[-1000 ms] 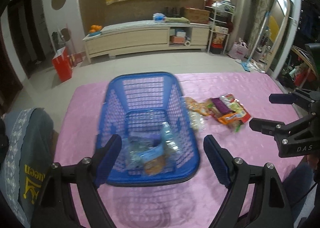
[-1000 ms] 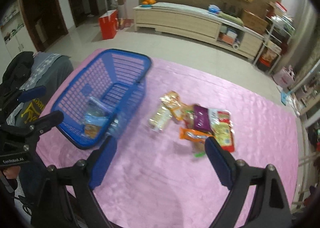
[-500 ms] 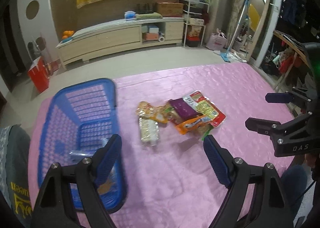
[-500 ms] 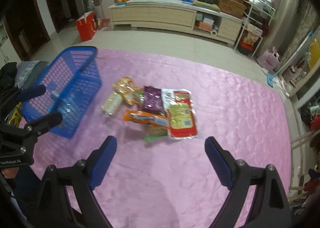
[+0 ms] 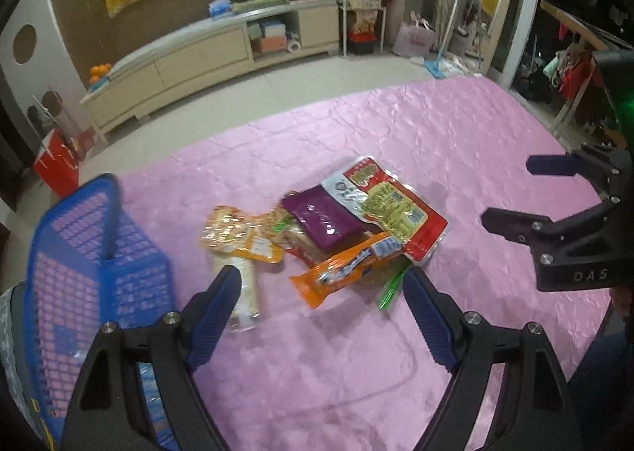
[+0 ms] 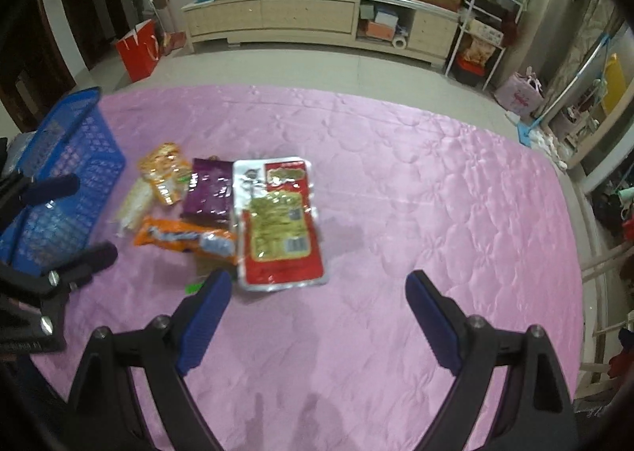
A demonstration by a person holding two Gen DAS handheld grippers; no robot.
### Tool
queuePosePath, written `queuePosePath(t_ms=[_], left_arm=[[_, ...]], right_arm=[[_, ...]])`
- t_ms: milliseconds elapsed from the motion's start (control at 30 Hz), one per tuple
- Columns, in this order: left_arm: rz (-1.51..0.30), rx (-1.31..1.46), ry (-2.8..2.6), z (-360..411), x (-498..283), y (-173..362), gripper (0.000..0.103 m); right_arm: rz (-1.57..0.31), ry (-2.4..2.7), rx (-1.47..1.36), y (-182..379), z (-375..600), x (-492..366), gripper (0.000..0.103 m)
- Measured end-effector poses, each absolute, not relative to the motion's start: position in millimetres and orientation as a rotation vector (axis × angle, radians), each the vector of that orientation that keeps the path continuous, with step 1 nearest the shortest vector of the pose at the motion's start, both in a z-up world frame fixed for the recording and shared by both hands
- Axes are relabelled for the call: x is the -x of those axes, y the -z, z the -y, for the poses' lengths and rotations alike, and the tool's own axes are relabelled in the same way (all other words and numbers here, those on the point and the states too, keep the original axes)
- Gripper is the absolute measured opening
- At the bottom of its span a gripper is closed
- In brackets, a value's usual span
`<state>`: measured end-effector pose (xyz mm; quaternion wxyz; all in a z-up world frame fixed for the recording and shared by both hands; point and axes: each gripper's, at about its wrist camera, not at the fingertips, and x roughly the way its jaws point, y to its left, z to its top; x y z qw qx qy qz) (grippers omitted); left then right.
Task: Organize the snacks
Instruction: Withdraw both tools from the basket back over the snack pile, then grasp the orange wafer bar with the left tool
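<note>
Several snack packs lie in a heap on the pink quilted table (image 5: pixel 455 142): a red-and-silver pack (image 5: pixel 390 205), a purple pack (image 5: pixel 323 215), an orange bar pack (image 5: pixel 344 269), an orange pouch (image 5: pixel 237 233) and a clear pale pack (image 5: pixel 245 292). A blue basket (image 5: pixel 79 265) stands at the left, with snacks in its bottom. My left gripper (image 5: pixel 323 296) is open and empty, just before the heap. My right gripper (image 6: pixel 317 294) is open and empty, right of the heap; the red pack (image 6: pixel 281 225) lies by its left finger.
The table's right edge lies near my right gripper (image 5: pixel 511 193) as seen in the left wrist view. A long low cabinet (image 6: pixel 309 19) stands across the floor beyond the table, with a red bag (image 6: pixel 138 49) to its left.
Both views have swung right, from the blue basket to the snack heap. The heap is now closer and between my left fingers. Both grippers stay open.
</note>
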<state>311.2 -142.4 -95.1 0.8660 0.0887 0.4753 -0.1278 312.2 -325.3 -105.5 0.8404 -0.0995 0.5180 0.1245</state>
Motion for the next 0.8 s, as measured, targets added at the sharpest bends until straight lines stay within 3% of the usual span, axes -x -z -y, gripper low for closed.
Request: queuePosePath(t_ms=[267,567,733,800], left_arm=[[-1.110,-0.256,0.279,162,-343,134,0.082],[-1.165,-0.362,0.367,177,-356,157,0.082],[-1.186,-0.324,0.402,180,-365,167,0.082],[-1.183,-0.316,0.413,182,-367,168,0.075]], right_arm=[[-1.180,-0.302,0.187,150,322,-338,0.092],[-1.190,-0.263,0.140,158,345,-345,0.092],[-1.105,-0.257,0.114,144,349,-337,0.092],[-1.105,-0.264,0.114,146,348,-338,0.092]])
